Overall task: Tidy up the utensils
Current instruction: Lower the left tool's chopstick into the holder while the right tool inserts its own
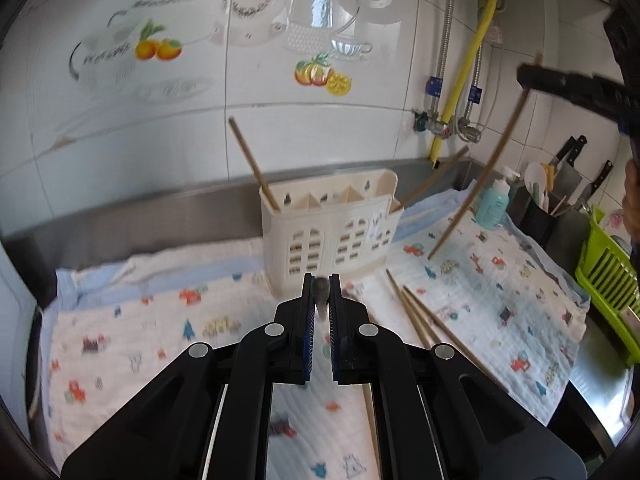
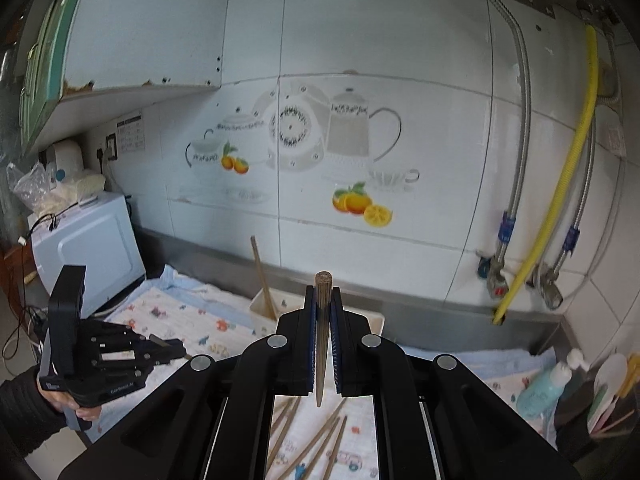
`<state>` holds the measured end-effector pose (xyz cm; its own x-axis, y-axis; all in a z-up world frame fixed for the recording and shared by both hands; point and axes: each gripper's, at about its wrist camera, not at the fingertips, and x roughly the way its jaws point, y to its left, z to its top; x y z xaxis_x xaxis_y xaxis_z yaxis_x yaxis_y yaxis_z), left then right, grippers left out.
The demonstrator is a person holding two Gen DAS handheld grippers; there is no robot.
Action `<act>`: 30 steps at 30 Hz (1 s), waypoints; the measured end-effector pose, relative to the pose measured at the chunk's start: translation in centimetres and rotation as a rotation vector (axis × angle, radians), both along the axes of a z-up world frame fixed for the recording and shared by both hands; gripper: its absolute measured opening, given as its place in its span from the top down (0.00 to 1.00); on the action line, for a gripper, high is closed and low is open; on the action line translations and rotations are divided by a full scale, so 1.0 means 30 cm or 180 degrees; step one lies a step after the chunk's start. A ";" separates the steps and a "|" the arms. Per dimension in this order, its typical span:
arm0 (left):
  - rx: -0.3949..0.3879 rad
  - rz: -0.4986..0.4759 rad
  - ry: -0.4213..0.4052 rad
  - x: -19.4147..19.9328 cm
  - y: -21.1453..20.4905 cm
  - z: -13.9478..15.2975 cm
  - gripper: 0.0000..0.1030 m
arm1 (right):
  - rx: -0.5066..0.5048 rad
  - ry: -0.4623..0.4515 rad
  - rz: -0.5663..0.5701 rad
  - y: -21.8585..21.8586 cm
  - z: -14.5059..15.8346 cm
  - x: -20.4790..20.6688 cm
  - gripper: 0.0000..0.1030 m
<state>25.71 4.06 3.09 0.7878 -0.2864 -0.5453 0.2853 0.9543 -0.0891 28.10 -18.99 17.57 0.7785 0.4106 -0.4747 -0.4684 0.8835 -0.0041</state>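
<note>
A cream plastic utensil holder [image 1: 328, 224] stands on a patterned cloth against the steel backsplash, with one chopstick [image 1: 253, 163] leaning in its left compartment and another [image 1: 434, 178] at its right end. My left gripper [image 1: 321, 280] is shut on a chopstick [image 1: 321, 294] seen end-on, just in front of the holder. My right gripper [image 2: 322, 292] is shut on a chopstick [image 2: 321, 344], held high to the holder's right; that chopstick also shows in the left wrist view [image 1: 486, 176]. Several loose chopsticks [image 1: 420, 316] lie on the cloth. The holder [image 2: 264, 308] is mostly hidden in the right wrist view.
A blue-green soap bottle [image 1: 493, 202], a dark caddy with knives [image 1: 560, 184] and a green dish rack [image 1: 610, 276] stand at the right. A white microwave [image 2: 86, 248] sits at the far left. Pipes and a yellow hose [image 1: 468, 60] run down the tiled wall.
</note>
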 end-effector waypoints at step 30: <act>-0.0044 0.0237 -0.0911 0.343 -0.040 0.484 0.95 | 0.0201 -0.0181 -0.0385 0.031 -0.010 0.389 0.94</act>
